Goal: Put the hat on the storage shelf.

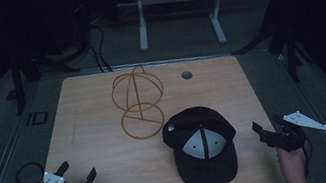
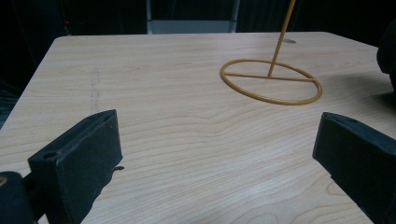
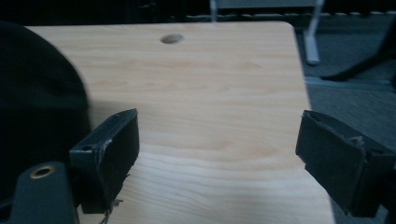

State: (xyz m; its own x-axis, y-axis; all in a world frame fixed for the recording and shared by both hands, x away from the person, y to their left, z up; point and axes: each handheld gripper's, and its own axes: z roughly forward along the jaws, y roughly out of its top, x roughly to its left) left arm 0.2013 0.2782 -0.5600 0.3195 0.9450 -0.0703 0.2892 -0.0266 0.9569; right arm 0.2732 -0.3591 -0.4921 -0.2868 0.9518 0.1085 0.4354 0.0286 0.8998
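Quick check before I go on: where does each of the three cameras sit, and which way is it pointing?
High view: above the near side, looking forward and down on the table; left gripper, right gripper, both hands.
Left gripper view: between open jaws, toward the wire stand.
Right gripper view: between open jaws, beside the black cap, toward the table hole.
Shared: both gripper views show the cap.

One black cap [image 1: 204,152] lies on the worktop [image 1: 98,138], upside down with its pale lining showing. One gold wire hat stand [image 1: 138,101] stands beside it, made of one round base ring and one domed cage on a single stem. One round hole [image 1: 186,74] sits in the worktop. Two grippers rest at the near edge: the left gripper [image 1: 79,170] and the right gripper [image 1: 267,126], each with two black jaws.
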